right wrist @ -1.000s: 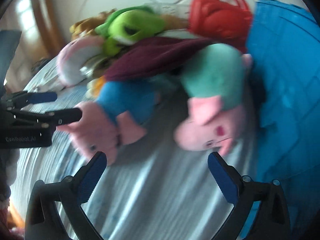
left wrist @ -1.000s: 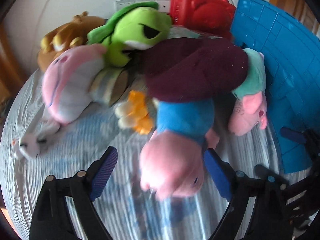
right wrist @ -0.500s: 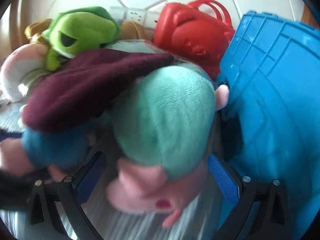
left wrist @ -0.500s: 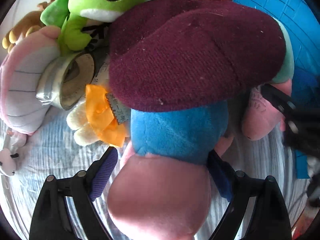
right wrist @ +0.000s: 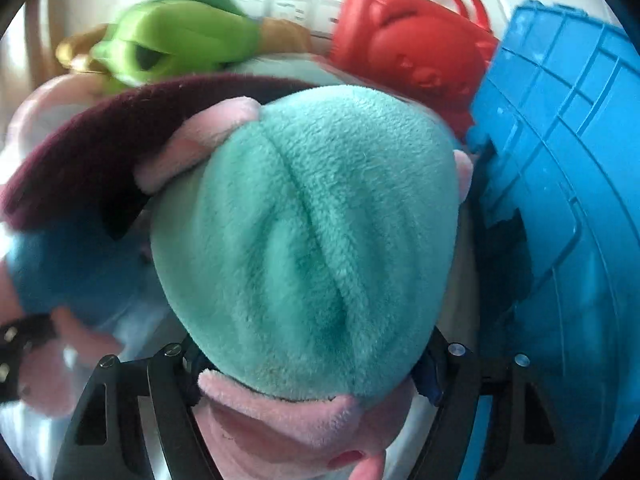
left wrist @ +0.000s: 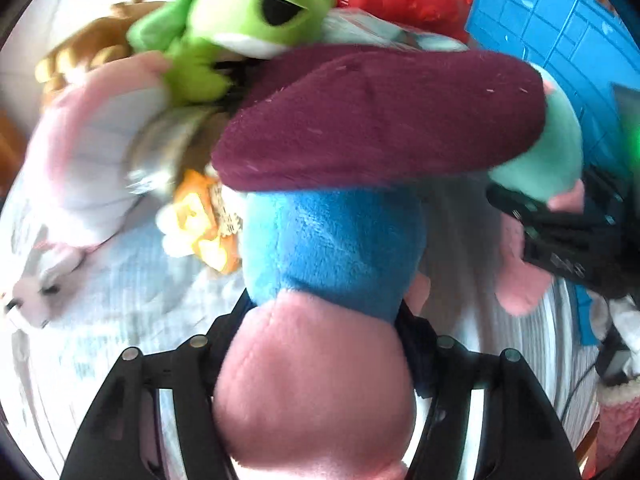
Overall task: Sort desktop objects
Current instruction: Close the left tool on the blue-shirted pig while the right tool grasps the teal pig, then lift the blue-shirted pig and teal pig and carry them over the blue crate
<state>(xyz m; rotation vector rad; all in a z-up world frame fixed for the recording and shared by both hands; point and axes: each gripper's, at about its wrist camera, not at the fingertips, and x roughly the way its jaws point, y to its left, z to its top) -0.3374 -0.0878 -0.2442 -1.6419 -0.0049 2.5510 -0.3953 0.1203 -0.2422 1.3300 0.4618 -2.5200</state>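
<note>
looking at the biggest thing first, the blue plastic crate (right wrist: 568, 208) fills the right side of the right wrist view, standing just beside the toy pile. next down in size is the maroon slipper (left wrist: 380, 120), lying across the top of the pile and resting on both pig plushes. the pig plush in the blue outfit (left wrist: 332, 248) sits dead centre in the left wrist view, and the left gripper (left wrist: 324, 344) is clamped on it, fingers pressed into both sides near where the blue body meets the pink head. the pig plush in the mint outfit (right wrist: 304, 240) fills the right wrist view, and the right gripper (right wrist: 308, 364) is squeezed onto it the same way, right beside the crate. behind them the green frog plush (left wrist: 248, 12) lies on top of the heap, with the red toy case (right wrist: 416, 52) at the back against the wall. a pink and white shell plush (left wrist: 92, 152) lies left on the striped tablecloth (left wrist: 120, 300). smallest is the yellow and white plush bit (left wrist: 196, 220), tucked under the slipper's edge.
</note>
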